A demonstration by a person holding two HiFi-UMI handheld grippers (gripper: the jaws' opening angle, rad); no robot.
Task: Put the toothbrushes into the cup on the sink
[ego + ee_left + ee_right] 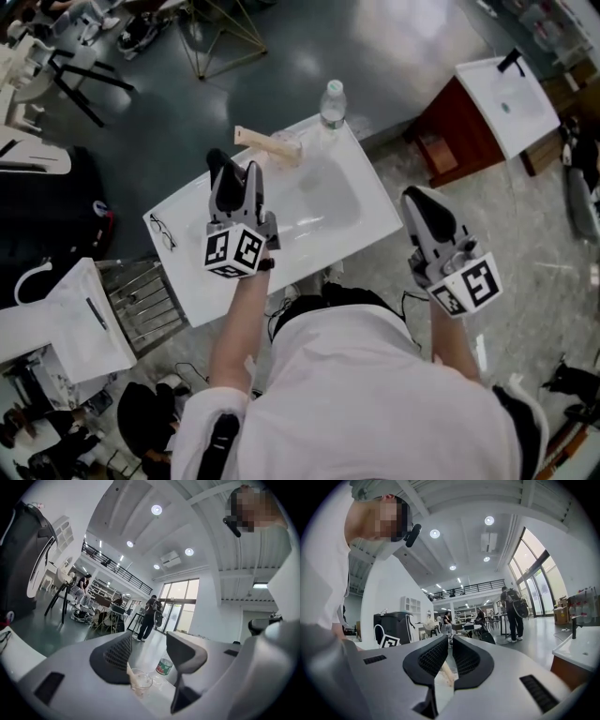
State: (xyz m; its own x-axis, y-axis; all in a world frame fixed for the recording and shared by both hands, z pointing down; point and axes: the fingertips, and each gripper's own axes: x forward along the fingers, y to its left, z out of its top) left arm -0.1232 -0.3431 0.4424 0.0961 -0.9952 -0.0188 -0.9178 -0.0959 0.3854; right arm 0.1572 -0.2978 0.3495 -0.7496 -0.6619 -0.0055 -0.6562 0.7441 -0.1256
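Pale wooden toothbrushes (265,143) stick out of a clear cup (291,152) at the back of the white sink top (187,281), leaning to the left. My left gripper (234,161) hovers over the counter left of the basin (328,202), a short way in front of the cup. Its jaws are open and empty, and the left gripper view frames the cup (140,681) between them (150,639), with a toothbrush (129,670) in it. My right gripper (417,195) hangs off the sink's right side over the floor. Its jaws (450,640) are shut to a sliver with nothing in them.
A water bottle (333,101) stands at the sink's back corner, right of the cup. Spectacles (161,232) lie on the counter's left end. A second sink on a brown cabinet (506,98) is at the upper right. A white unit (66,319) and a wire rack (141,300) stand at the left.
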